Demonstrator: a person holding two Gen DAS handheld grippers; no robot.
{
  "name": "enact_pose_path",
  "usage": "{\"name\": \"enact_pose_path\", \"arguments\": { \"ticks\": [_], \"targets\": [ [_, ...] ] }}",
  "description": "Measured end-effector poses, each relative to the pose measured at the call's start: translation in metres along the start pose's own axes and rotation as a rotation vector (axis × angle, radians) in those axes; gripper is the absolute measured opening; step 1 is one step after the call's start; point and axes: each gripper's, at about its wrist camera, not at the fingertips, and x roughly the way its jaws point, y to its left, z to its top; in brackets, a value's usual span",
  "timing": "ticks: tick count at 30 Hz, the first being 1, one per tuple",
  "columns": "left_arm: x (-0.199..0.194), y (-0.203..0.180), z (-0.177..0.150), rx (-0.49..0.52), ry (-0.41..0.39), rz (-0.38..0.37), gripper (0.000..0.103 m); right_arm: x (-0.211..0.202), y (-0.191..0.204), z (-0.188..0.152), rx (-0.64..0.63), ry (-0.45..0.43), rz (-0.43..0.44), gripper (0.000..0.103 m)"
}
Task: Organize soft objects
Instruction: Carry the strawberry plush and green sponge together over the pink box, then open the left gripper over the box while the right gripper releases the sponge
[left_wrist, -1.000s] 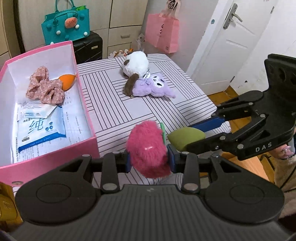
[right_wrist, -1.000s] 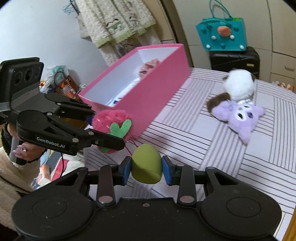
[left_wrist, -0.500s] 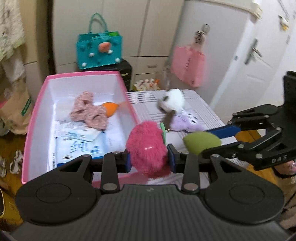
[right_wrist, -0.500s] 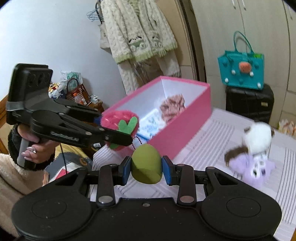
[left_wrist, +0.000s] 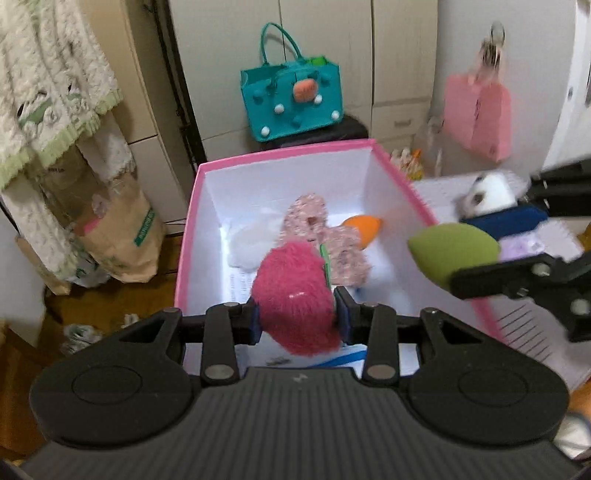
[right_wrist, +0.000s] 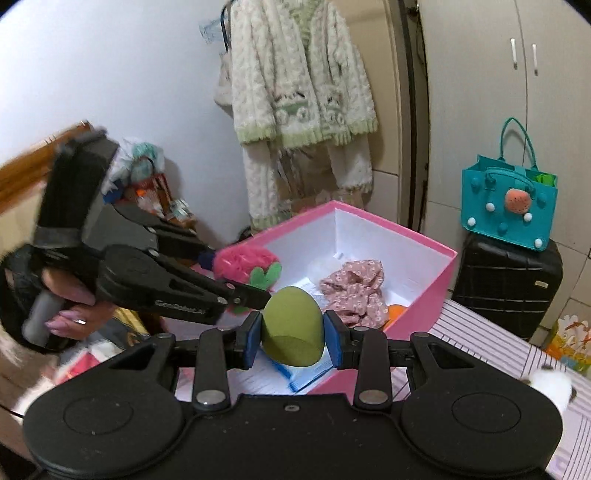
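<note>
My left gripper is shut on a fuzzy pink strawberry plush and hangs over the near end of the open pink box. My right gripper is shut on a green egg-shaped sponge, just right of the plush, above the box's right wall. Inside the box lie a pink floral scrunchie, an orange sponge and a tissue pack. A white plush and a purple plush lie blurred on the striped table.
A teal felt bag sits on a black suitcase behind the box. A fleece jacket hangs on the wall to the left. A pink bag hangs by the door. Paper bags and clutter crowd the floor left of the box.
Both grippers have swung left from above the striped table to over the pink box, each still carrying its object. The two plush toys have slid to the right edge of the left wrist view.
</note>
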Motion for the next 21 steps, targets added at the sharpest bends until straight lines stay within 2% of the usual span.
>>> {"name": "enact_pose_path", "arguments": {
  "ticks": [7, 10, 15, 17, 21],
  "targets": [
    [0.031, 0.002, 0.012, 0.123, 0.081, 0.080, 0.038, 0.063, -0.008, 0.012, -0.060, 0.137, -0.108, 0.041],
    [0.037, -0.002, 0.010, 0.168, 0.089, 0.115, 0.040, 0.078, -0.010, 0.013, -0.093, 0.190, -0.166, 0.042],
    [0.039, -0.004, 0.005, 0.173, 0.066, 0.124, 0.042, 0.089, -0.007, 0.014, -0.128, 0.220, -0.218, 0.044],
    [0.039, -0.003, 0.005, 0.169, 0.046, 0.136, 0.051, 0.091, -0.007, 0.014, -0.139, 0.221, -0.237, 0.045],
    [0.028, -0.001, 0.004, 0.154, -0.022, 0.162, 0.053, 0.089, -0.010, 0.016, -0.106, 0.200, -0.237, 0.046]
  ]
}}
